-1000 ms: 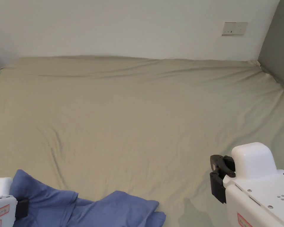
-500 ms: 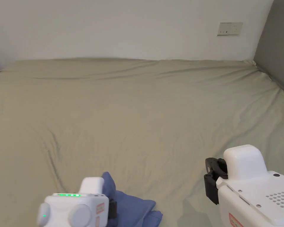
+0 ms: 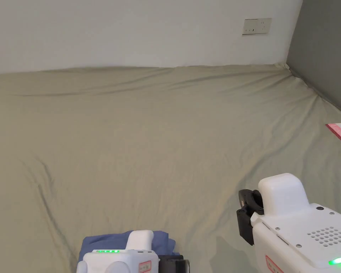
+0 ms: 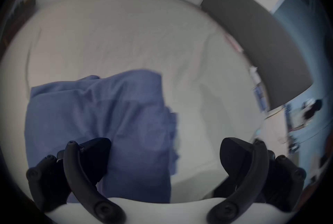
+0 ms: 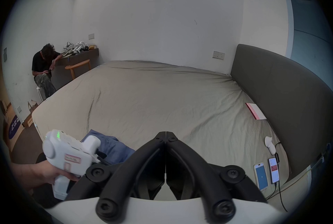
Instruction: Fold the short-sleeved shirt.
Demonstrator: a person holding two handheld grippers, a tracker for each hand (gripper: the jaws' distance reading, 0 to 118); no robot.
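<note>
The blue short-sleeved shirt [image 3: 106,240] lies bunched in a compact heap at the near edge of the olive-sheeted bed [image 3: 159,135]. In the left gripper view the shirt [image 4: 108,112] spreads under and beyond my left gripper [image 4: 164,154], whose jaws stand wide apart and open, the left one over the cloth. My left gripper [image 3: 174,265] is low in the head view, just in front of the heap. My right gripper [image 3: 247,217] hovers to the right, apart from the shirt. Its jaws meet with nothing between them in the right gripper view [image 5: 165,133].
A grey headboard [image 3: 322,53] runs along the bed's right side. A pink-edged book [image 3: 340,133] lies near it, and two phones [image 5: 266,174] with cables lie farther toward me. A person [image 5: 43,69] sits beyond the bed's far left corner beside a wooden table [image 5: 79,64].
My left gripper swept from the bottom left toward the middle, dragging the spread shirt into a compact heap, and its jaws now stand open. The camera panned right; the right gripper barely moved.
</note>
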